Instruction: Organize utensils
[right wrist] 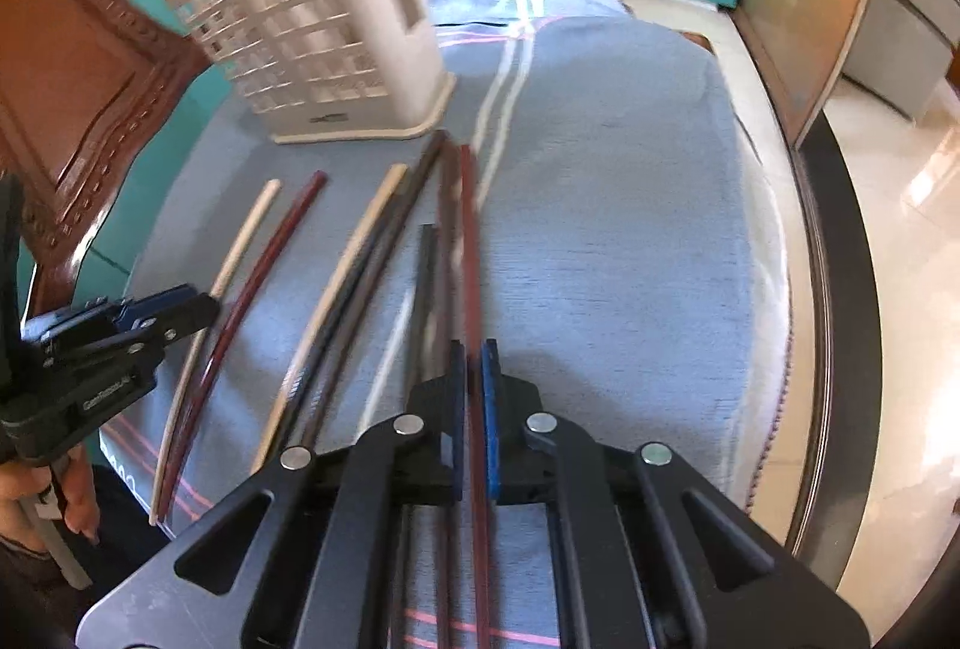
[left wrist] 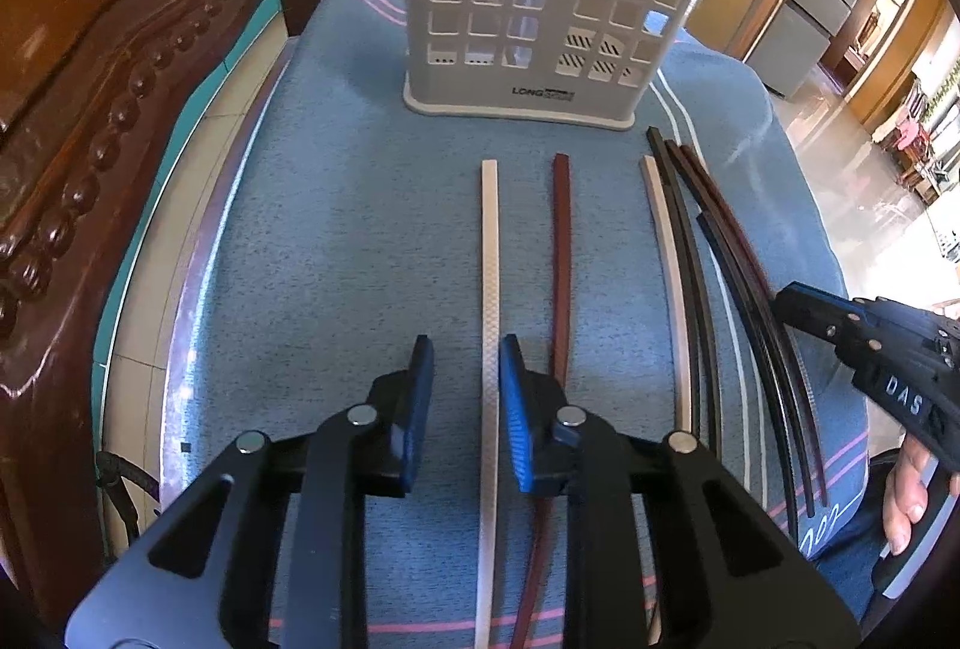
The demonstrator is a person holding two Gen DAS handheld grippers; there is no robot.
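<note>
Right gripper (right wrist: 474, 391) around reddish chopstick (right wrist: 471, 253)

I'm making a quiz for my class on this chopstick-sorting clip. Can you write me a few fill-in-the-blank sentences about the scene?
1. The left gripper straddles a ____ chopstick with its jaws open.
2. The right gripper is shut on a ____ chopstick.
3. The perforated holder stands on a ____ cloth.

Missing words: white; red; blue
</note>
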